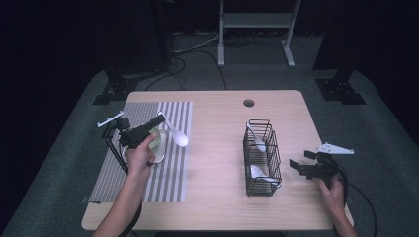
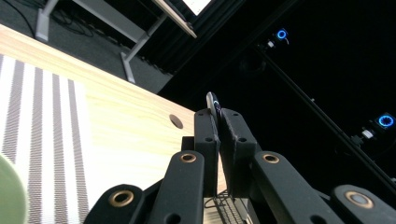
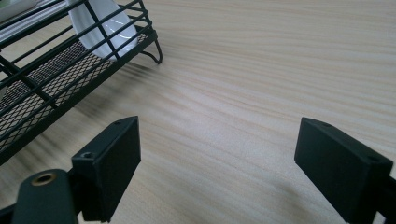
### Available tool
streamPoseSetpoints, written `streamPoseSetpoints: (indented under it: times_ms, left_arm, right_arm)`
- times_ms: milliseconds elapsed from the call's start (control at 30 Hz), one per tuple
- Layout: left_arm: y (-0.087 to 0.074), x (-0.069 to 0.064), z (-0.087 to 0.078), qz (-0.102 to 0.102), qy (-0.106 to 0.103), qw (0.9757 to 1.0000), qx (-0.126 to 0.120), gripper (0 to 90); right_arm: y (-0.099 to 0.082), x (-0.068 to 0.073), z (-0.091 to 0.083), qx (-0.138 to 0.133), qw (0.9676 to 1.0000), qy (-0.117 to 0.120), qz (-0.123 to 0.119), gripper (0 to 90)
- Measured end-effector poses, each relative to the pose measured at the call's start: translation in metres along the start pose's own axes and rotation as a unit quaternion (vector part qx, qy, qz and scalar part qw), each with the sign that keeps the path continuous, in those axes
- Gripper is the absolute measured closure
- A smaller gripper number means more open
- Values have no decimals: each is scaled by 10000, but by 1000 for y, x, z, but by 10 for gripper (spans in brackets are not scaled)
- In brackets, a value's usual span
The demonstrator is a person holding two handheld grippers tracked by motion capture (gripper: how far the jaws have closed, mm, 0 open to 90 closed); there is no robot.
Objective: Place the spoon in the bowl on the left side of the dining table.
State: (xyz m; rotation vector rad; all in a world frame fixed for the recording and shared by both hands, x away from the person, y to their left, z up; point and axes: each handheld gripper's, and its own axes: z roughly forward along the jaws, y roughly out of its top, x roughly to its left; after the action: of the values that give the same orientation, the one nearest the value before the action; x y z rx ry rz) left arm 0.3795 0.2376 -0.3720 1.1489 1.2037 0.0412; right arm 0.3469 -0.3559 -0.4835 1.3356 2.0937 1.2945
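We read the left gripper (image 1: 159,120) as clamped on a white spoon (image 1: 177,135) by its handle, lifted above the green bowl (image 1: 157,143) on the striped mat (image 1: 170,173). Spoon's long axis runs toward the black wire basket (image 1: 262,158), well apart to the right, w/ more glossy white spoons inside. Right gripper (image 3: 217,163) sits nearer the basket, jaws wide apart, empty, low over the wood-grain table (image 1: 217,163).
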Motion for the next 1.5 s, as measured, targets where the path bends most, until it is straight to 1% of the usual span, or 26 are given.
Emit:
streamPoseSetpoints:
  times_ms: [300,467,500,767,1133,1367,1433,1500]
  left_arm:
    - [8,10,-8,-36,163,9998,-134,858]
    - [11,15,-11,-29,214,9996,-172,857]
    - [11,16,-12,-57,217,9995,-206,858]
    - [14,23,-16,-77,301,9992,-264,857]
    - [21,34,-24,-131,452,9980,-418,858]
    - [25,39,-28,-161,496,9974,-491,858]
    - [26,40,-29,-141,522,9973,-493,858]
    - [27,42,-30,-169,530,9971,-521,858]
  right_arm:
    - [0,0,0,7,10000,-5,10,134]
    - [0,0,0,7,10000,-12,0,134]
    - [0,0,0,6,10000,-12,5,134]
    - [0,0,0,13,10000,-24,-4,134]
    - [0,1,0,24,10000,-47,-11,134]
    - [0,1,0,25,10000,-50,-10,134]
    - [0,1,0,27,10000,-49,-10,134]
    - [0,1,0,24,10000,-52,-10,134]
